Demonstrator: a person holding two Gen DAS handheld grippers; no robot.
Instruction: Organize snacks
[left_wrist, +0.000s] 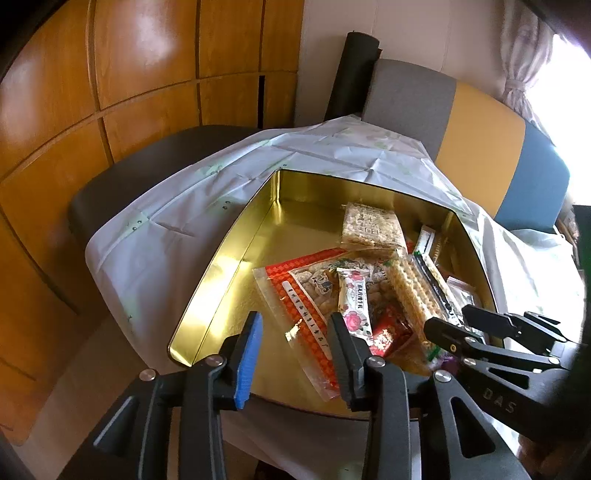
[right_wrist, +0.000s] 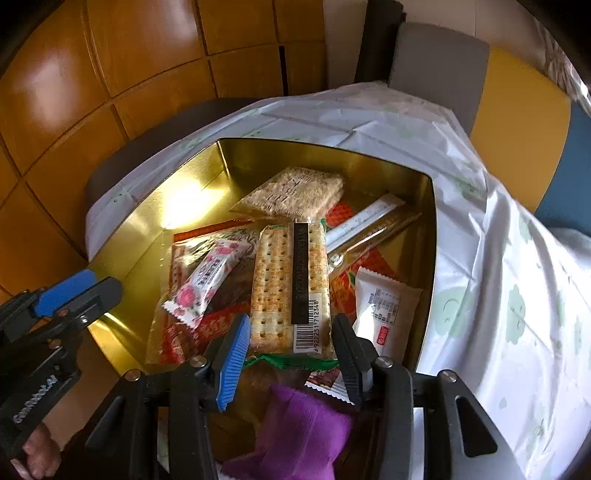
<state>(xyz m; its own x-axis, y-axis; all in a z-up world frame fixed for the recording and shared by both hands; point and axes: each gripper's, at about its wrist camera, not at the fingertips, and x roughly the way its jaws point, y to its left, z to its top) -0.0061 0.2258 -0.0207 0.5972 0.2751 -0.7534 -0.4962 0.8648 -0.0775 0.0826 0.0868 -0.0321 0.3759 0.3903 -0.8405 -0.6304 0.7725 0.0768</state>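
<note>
From the left wrist camera, the left gripper (left_wrist: 295, 354) hangs with its jaws spread apart and empty over the near edge of a shallow gold-coloured metal tin (left_wrist: 236, 236). The tin sits on a white plastic tablecloth with pale green prints (left_wrist: 162, 236). Between the fingers lies a clear bag with a red-and-white chequered border (left_wrist: 295, 317) holding pale snack pieces, with Chinese writing on a white strip too small to read. On it rests a slim white sachet printed with pink roses (left_wrist: 354, 302). A long clear pack of perforated crackers (left_wrist: 413, 291) lies to the right, and a square pack of pale biscuits (left_wrist: 371, 225) lies further back. The right gripper (left_wrist: 465, 321) enters from the right, its arm embossed "DAS".

From the right wrist camera, the right gripper (right_wrist: 291, 354) is open wide, holding nothing, its fingers either side of the near end of the cracker pack (right_wrist: 288, 284), whose barcode reads 6922251712348. The rose sachet (right_wrist: 210, 280) lies left of it, a white wrapper with a printed table and a red tag (right_wrist: 384, 306) to the right, and a purple packet (right_wrist: 303, 432) below. The left gripper (right_wrist: 74, 291) carries the lettering "GenRobot.AI".
</note>
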